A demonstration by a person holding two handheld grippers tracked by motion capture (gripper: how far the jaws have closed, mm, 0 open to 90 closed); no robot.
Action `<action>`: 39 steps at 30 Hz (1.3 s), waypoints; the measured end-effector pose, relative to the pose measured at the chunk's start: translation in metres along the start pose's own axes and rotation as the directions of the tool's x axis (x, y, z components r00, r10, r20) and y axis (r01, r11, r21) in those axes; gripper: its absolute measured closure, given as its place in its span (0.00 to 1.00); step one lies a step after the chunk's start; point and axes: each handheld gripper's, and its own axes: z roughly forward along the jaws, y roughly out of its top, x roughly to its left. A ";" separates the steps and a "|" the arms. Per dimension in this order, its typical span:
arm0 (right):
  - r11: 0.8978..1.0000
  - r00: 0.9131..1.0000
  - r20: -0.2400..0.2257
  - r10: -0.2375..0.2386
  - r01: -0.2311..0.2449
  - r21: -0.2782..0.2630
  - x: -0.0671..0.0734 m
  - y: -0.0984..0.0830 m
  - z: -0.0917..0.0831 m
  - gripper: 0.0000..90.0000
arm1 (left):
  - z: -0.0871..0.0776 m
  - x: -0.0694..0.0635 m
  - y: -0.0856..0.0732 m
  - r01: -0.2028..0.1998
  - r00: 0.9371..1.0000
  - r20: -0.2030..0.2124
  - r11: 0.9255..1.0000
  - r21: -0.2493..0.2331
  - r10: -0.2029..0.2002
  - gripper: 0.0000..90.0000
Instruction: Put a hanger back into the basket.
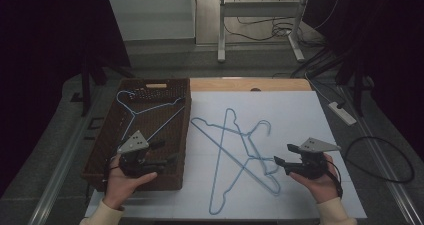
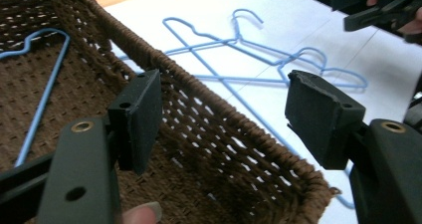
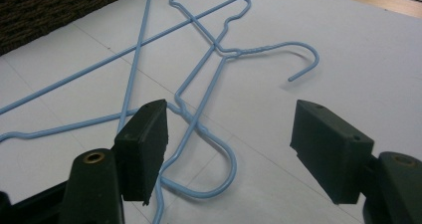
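No text, label, brand or number can be read anywhere. The wicker basket (image 1: 107, 150), the blue wire hangers (image 1: 235, 150) and the white sheet (image 1: 300, 115) are unmarked.

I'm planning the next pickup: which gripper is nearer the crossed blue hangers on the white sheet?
Right. The right gripper sits open beside the crossed hangers; the left gripper hovers over the basket.

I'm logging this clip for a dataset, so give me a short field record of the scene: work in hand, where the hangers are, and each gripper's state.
work: moving blue wire hangers into a brown woven basket
hanger in basket: one, lying flat on the basket floor
hangers on table: two, crossed over each other on the white sheet
left gripper: open, empty, over the basket
right gripper: open, empty, beside the crossed hangers, pointing at them
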 end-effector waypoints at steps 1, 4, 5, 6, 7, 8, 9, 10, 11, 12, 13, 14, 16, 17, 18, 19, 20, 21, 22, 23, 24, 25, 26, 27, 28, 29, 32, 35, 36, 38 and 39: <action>1.000 1.000 0.000 -0.001 0.001 0.001 0.000 0.000 0.000 0.35 | 0.000 0.000 0.000 -0.001 1.000 -0.002 1.000 -0.002 0.001 0.36; 1.000 1.000 0.005 -0.008 0.008 0.001 0.002 0.001 -0.002 0.35 | -0.001 0.001 -0.001 0.005 1.000 0.001 1.000 -0.012 -0.005 0.36; 1.000 1.000 0.006 -0.008 0.008 0.001 0.002 0.001 -0.002 0.35 | -0.001 0.001 -0.002 0.002 1.000 -0.001 1.000 -0.015 -0.002 0.36; 1.000 1.000 0.007 -0.007 0.007 0.000 0.002 0.001 -0.002 0.35 | -0.001 0.001 -0.002 0.002 1.000 -0.001 1.000 -0.015 -0.002 0.36; 1.000 1.000 0.007 -0.006 0.006 0.000 0.002 0.002 -0.002 0.35 | -0.002 0.001 -0.002 -0.003 1.000 -0.001 1.000 -0.016 0.003 0.36; 1.000 1.000 0.007 -0.006 0.006 0.000 0.002 0.002 -0.002 0.35 | -0.002 0.001 -0.002 -0.003 1.000 -0.001 1.000 -0.016 0.003 0.36; 1.000 1.000 0.007 -0.004 0.004 0.001 0.002 0.001 -0.002 0.35 | -0.001 0.001 -0.003 -0.007 1.000 -0.005 1.000 -0.016 0.007 0.36; 1.000 1.000 0.008 -0.002 0.002 0.002 0.002 0.001 -0.002 0.35 | -0.001 0.001 -0.003 -0.010 1.000 -0.008 1.000 -0.014 0.010 0.36; 1.000 1.000 0.007 0.000 0.000 0.002 0.002 0.001 -0.001 0.35 | 0.000 0.002 -0.004 -0.011 1.000 -0.009 1.000 -0.016 0.011 0.36; 1.000 1.000 0.008 0.002 -0.002 0.003 0.002 0.001 -0.001 0.35 | 0.000 0.002 -0.005 -0.008 1.000 -0.007 1.000 -0.018 0.008 0.36; 1.000 1.000 0.007 0.006 -0.006 0.004 0.001 0.001 -0.001 0.35 | 0.000 0.002 -0.005 -0.008 1.000 -0.008 1.000 -0.020 0.008 0.36; 1.000 1.000 0.007 0.008 -0.008 0.005 0.001 0.001 0.000 0.34 | 0.000 0.003 -0.005 -0.010 1.000 -0.009 1.000 -0.022 0.010 0.35; 1.000 1.000 0.008 0.012 -0.012 0.011 0.001 0.000 0.001 0.34 | 0.000 0.003 -0.006 -0.014 1.000 -0.010 1.000 -0.027 0.014 0.35; 1.000 1.000 0.009 0.017 -0.017 0.014 0.000 0.000 0.002 0.34 | 0.000 0.003 -0.006 -0.020 1.000 -0.011 0.999 -0.033 0.020 0.35; 1.000 1.000 0.009 0.017 -0.017 0.014 0.000 0.000 0.002 0.34 | 0.000 0.003 -0.006 -0.020 1.000 -0.011 0.999 -0.033 0.020 0.35; 0.999 1.000 0.013 0.027 -0.027 0.021 0.000 0.000 0.003 0.34 | 0.000 0.003 -0.007 -0.022 1.000 -0.014 0.999 -0.038 0.022 0.35; 0.999 1.000 0.013 0.027 -0.027 0.021 0.000 0.000 0.003 0.34 | -0.001 0.004 -0.007 -0.022 1.000 -0.014 0.999 -0.040 0.022 0.35; 0.999 0.999 0.017 0.029 -0.029 0.024 0.000 0.000 0.004 0.34 | -0.001 0.004 -0.008 -0.022 1.000 -0.013 0.999 -0.040 0.022 0.35; 0.999 0.999 0.019 0.034 -0.034 0.031 0.000 0.000 0.004 0.34 | -0.001 0.005 -0.008 -0.023 1.000 -0.014 0.999 -0.040 0.022 0.35; 0.999 0.999 0.024 0.035 -0.036 0.036 0.001 0.001 0.005 0.34 | -0.001 0.005 -0.008 -0.023 1.000 -0.015 0.999 -0.041 0.023 0.35; 0.998 0.999 0.028 0.036 -0.038 0.041 0.001 0.001 0.006 0.34 | -0.001 0.005 -0.008 -0.025 1.000 -0.017 0.999 -0.041 0.025 0.35; 0.998 0.999 0.029 0.038 -0.039 0.043 0.001 0.001 0.006 0.34 | -0.001 0.005 -0.009 -0.027 0.999 -0.019 0.999 -0.043 0.026 0.35; 0.998 0.999 0.031 0.038 -0.040 0.048 0.001 0.002 0.006 0.34 | 0.000 0.004 -0.008 -0.030 0.999 -0.026 0.999 -0.038 0.029 0.35; 0.998 0.999 0.031 0.042 -0.043 0.048 0.002 0.004 0.007 0.34 | 0.000 0.003 -0.008 -0.032 0.999 -0.028 0.999 -0.038 0.031 0.35; 0.998 0.999 0.033 0.044 -0.045 0.051 0.002 0.006 0.007 0.33 | -0.001 0.003 -0.008 -0.035 0.999 -0.029 0.999 -0.040 0.034 0.35; 0.997 0.999 0.033 0.040 -0.042 0.066 0.003 0.009 0.009 0.33 | -0.001 0.002 -0.008 -0.039 0.999 -0.031 0.998 -0.041 0.037 0.35; 0.996 0.999 0.030 0.035 -0.037 0.085 0.005 0.015 0.012 0.32 | -0.003 0.002 -0.008 -0.044 0.998 -0.037 0.998 -0.043 0.042 0.35; 0.994 0.999 0.029 0.023 -0.026 0.107 0.008 0.021 0.018 0.32 | -0.004 0.002 -0.008 -0.044 0.998 -0.040 0.998 -0.043 0.042 0.35; 0.993 0.999 0.027 0.019 -0.022 0.112 0.008 0.022 0.019 0.31 | -0.004 0.002 -0.008 -0.044 0.998 -0.042 0.998 -0.044 0.042 0.35; 0.992 1.000 0.022 0.023 -0.025 0.124 0.007 0.025 0.023 0.31 | -0.004 0.003 -0.008 -0.040 0.998 -0.041 0.998 -0.047 0.038 0.35; 0.991 1.000 0.018 0.021 -0.023 0.134 0.007 0.026 0.025 0.31 | -0.005 0.003 -0.007 -0.037 0.998 -0.042 0.998 -0.050 0.035 0.35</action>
